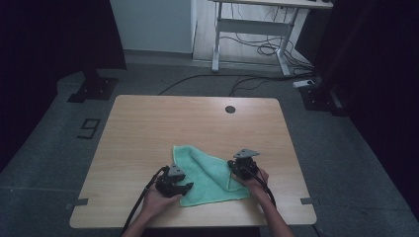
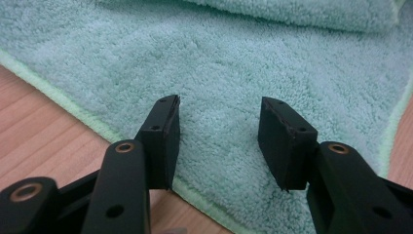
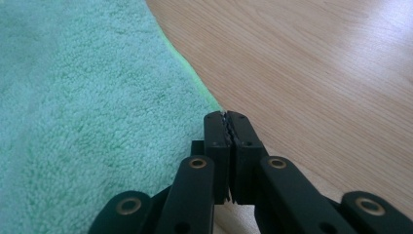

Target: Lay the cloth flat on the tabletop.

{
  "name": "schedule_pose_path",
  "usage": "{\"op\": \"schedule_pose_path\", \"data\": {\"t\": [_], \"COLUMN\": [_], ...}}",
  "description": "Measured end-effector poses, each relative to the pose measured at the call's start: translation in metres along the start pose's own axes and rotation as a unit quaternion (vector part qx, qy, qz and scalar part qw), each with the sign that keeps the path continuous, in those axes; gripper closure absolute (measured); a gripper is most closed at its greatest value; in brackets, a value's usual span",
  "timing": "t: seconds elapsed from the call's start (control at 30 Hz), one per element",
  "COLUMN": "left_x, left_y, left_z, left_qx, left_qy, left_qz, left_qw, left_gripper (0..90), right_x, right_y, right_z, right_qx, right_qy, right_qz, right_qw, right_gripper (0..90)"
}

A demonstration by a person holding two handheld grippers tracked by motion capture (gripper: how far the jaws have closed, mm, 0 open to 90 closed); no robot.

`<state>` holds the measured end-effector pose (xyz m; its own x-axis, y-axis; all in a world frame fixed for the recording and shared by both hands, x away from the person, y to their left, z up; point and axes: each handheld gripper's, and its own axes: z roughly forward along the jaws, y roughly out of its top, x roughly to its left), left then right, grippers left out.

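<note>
High view: a mint-green terry towel (image 1: 210,175), partly folded, lies on the near half of the wooden table (image 1: 148,128). The right gripper (image 3: 228,117), jaws closed, sits at its right hem, seemingly pinching it; the left gripper (image 2: 219,141), jaws apart, hovers over its left edge, ready to grasp

Black fingers (image 2: 163,141), brass-ringed screws, trailing cables

The mint-green terry towel (image 2: 234,58) is cut off by the top edge in the left gripper view. Whether the closed right tongs (image 3: 228,117) pinch its hem cannot be determined.
</note>
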<state>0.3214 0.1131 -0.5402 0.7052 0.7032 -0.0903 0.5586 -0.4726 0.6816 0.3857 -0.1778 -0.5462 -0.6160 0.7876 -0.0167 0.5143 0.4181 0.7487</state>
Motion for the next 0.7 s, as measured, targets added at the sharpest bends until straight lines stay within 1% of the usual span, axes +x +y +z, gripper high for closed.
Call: {"op": "schedule_pose_path", "data": {"t": [0.07,0.1,0.2,0.33,0.4,0.43,0.5,0.6,0.63,0.7], "left_x": [-0.002,-0.002,0.000,0.005,0.007,0.008,0.008,0.008,0.008,0.008], "left_y": [-0.001,-0.002,-0.006,-0.009,-0.008,-0.008,-0.008,-0.009,-0.009,-0.009], "left_z": [-0.001,-0.002,-0.006,-0.010,-0.011,-0.011,-0.011,-0.011,-0.011,-0.011], "left_qx": [0.002,0.003,0.005,0.007,0.011,0.011,0.011,0.009,0.008,0.007], "left_qy": [0.004,0.002,-0.013,-0.033,-0.039,-0.041,-0.043,-0.044,-0.044,-0.044], "left_qz": [0.010,0.012,0.012,0.013,0.016,0.016,0.018,0.017,0.017,0.015], "left_qw": [0.9999,0.9999,0.9998,0.9993,0.9990,0.9990,0.9989,0.9988,0.9989,0.9989], "left_gripper": [50.4,50.3,50.3,50.4,50.4,50.4,50.3,50.3,50.3,50.2], "right_x": [-0.001,-0.003,-0.011,-0.022,-0.028,-0.031,-0.037,-0.043,-0.050,-0.055], "right_y": [0.001,0.002,0.007,0.018,0.024,0.027,0.032,0.035,0.036,0.036], "right_z": [-0.001,-0.003,-0.008,-0.007,-0.002,0.001,0.008,0.015,0.024,0.032], "right_qx": [-0.002,-0.002,-0.012,-0.009,-0.006,-0.004,-0.004,-0.007,-0.004,-0.001], "right_qy": [-0.002,-0.003,0.000,-0.010,-0.015,-0.020,-0.024,-0.031,-0.029,-0.033], "right_qz": [0.000,0.003,0.002,0.000,0.003,-0.001,0.004,0.007,0.023,0.028], "right_qw": [1.0000,1.0000,0.9999,0.9999,0.9999,0.9998,0.9997,0.9995,0.9993,0.9991], "right_gripper": [88.0,88.0,88.0,87.9,87.9,87.8,87.8,87.7,87.4,85.0]}}
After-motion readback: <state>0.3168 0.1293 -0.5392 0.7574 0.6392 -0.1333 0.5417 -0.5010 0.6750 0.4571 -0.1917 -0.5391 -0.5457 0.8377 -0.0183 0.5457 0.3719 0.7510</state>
